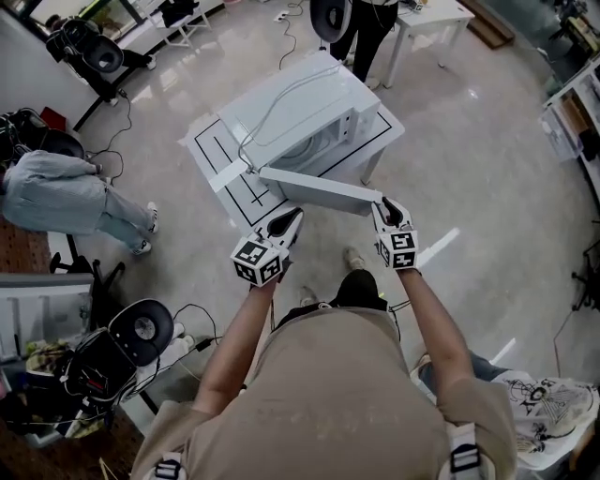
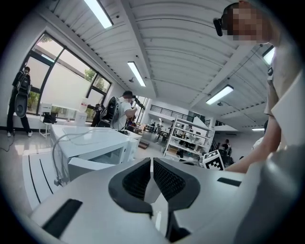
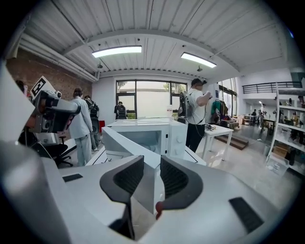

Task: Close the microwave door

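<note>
A white microwave [image 1: 300, 112] stands on a white table [image 1: 211, 141] marked with black lines. Its door [image 1: 319, 190] hangs wide open, swung out toward me. My right gripper [image 1: 384, 208] is at the door's free end. In the right gripper view the door's edge [image 3: 124, 140] runs in between the jaws of the right gripper [image 3: 152, 162] and fills the gap, so they are shut on it. My left gripper [image 1: 289, 223] hovers just in front of the door's near face, shut with nothing in it [image 2: 152, 162]. The microwave [image 2: 95, 143] lies ahead and to its left.
A grey cable [image 1: 272, 108] runs over the microwave's top. A person in grey [image 1: 56, 192] bends at the left, and another stands behind the table [image 1: 361, 28]. Office chairs [image 1: 141, 328] stand at the lower left, a white desk [image 1: 431, 14] at the back, and shelving [image 1: 572, 103] at the right.
</note>
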Action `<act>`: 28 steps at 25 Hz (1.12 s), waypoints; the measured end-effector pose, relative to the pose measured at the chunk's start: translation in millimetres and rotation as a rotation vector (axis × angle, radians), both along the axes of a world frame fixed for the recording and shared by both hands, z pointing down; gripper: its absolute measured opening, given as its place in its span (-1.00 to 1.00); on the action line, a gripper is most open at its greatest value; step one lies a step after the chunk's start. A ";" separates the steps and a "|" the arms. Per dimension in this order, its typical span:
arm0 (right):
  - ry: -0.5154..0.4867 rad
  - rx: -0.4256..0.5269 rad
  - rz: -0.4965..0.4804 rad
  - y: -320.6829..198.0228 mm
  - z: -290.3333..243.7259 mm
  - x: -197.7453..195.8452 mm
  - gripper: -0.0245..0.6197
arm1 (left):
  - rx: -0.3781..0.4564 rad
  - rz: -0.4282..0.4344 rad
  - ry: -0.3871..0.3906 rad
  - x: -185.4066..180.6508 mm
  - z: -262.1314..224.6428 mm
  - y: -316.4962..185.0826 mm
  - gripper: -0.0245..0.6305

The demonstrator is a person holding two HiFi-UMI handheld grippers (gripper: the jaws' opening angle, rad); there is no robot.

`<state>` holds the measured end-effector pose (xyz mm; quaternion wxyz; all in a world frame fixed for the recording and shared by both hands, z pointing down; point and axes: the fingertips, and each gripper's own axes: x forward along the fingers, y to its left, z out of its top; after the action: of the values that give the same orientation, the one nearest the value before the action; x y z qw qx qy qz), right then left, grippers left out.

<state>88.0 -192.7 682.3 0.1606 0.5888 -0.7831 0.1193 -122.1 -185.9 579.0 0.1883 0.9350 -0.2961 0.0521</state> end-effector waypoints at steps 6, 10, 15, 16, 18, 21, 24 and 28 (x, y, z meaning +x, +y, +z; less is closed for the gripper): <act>0.056 0.024 -0.119 -40.2 -5.3 13.4 -0.62 | -0.022 -0.084 -0.019 17.7 -2.2 -25.8 -0.91; 0.055 0.042 -0.179 -66.6 -10.6 19.1 -0.62 | -0.022 -0.128 -0.038 32.1 -5.5 -42.5 -0.90; 0.038 0.049 -0.238 -100.3 -10.1 27.4 -0.62 | -0.025 -0.190 -0.050 46.2 -4.5 -60.0 -0.91; 0.036 0.049 -0.252 -106.1 -10.6 28.4 -0.62 | -0.026 -0.202 -0.052 48.2 -4.8 -62.2 -0.91; 0.039 0.052 -0.279 -117.3 -12.5 29.8 -0.62 | -0.029 -0.224 -0.057 51.8 -5.6 -66.1 -0.90; 0.051 0.058 -0.316 -132.6 -14.3 31.3 -0.62 | -0.032 -0.257 -0.058 56.6 -6.0 -70.2 -0.90; 0.054 0.066 -0.343 -148.2 -15.3 31.0 -0.62 | -0.037 -0.288 -0.056 59.9 -4.9 -73.7 -0.90; 0.050 0.071 -0.368 -168.0 -16.4 28.8 -0.62 | -0.042 -0.334 -0.061 59.6 -3.0 -77.9 -0.90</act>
<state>116.7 -360.7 665.9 0.1781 0.4437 -0.8771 0.0455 -62.5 -263.8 576.0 0.2048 0.8666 -0.4517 0.0547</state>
